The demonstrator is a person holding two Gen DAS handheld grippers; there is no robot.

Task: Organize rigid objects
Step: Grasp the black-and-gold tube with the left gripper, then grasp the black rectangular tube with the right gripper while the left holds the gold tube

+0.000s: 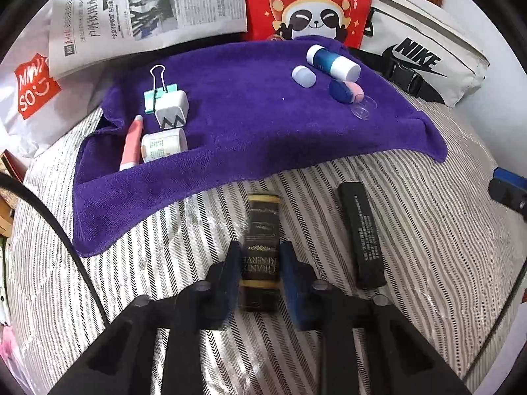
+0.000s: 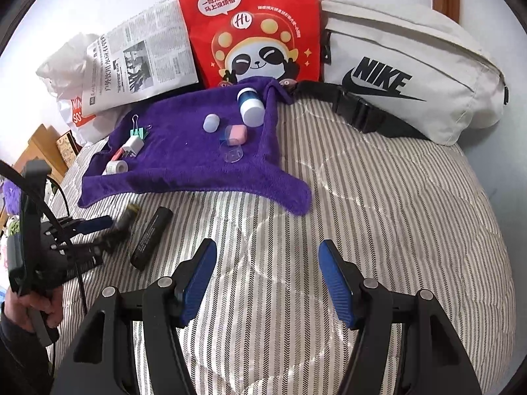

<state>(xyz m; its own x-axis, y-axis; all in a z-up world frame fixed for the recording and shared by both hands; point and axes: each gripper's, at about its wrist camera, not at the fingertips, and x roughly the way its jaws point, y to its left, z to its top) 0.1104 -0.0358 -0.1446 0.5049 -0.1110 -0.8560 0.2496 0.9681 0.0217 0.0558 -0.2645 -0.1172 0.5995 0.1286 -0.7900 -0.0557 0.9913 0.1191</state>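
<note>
On the striped bedspread (image 1: 428,230), just short of the purple towel (image 1: 247,125), the left gripper (image 1: 260,263) straddles a dark box with gold lettering (image 1: 262,230), 1 pad on each long side. The box looks blurred, so I judge the tongs are clenching on it or lifting it; contact seems made on both flanks. Just to its right, apart from it, lies a black stick-shaped case (image 1: 362,237), untouched on the cover.

To do this step well, I would keep the squeeze square across the box's narrow width, lift straight up off the soft quilt, and carry it forward to a bare patch in the towel's middle, clear of the 2 clusters there. At the towel's left sit a binder clip (image 1: 158,89), a white charger plug (image 1: 171,108), a pink tube (image 1: 131,141) and a small white jar (image 1: 163,146); at its right, a blue-and-white bottle (image 1: 332,61), a small white cap (image 1: 303,75), a blue-and-pink case (image 1: 346,92) and a clear lid (image 1: 362,108).

Further right, the right gripper (image 2: 266,279) hangs released over bare bedding, holding nothing.

Behind the towel, propped along the wall, are a newspaper (image 2: 138,62), a red panda bag (image 2: 253,29) and a white Nike waist bag (image 2: 411,75). The quilt is soft, so anything set down could tip.
</note>
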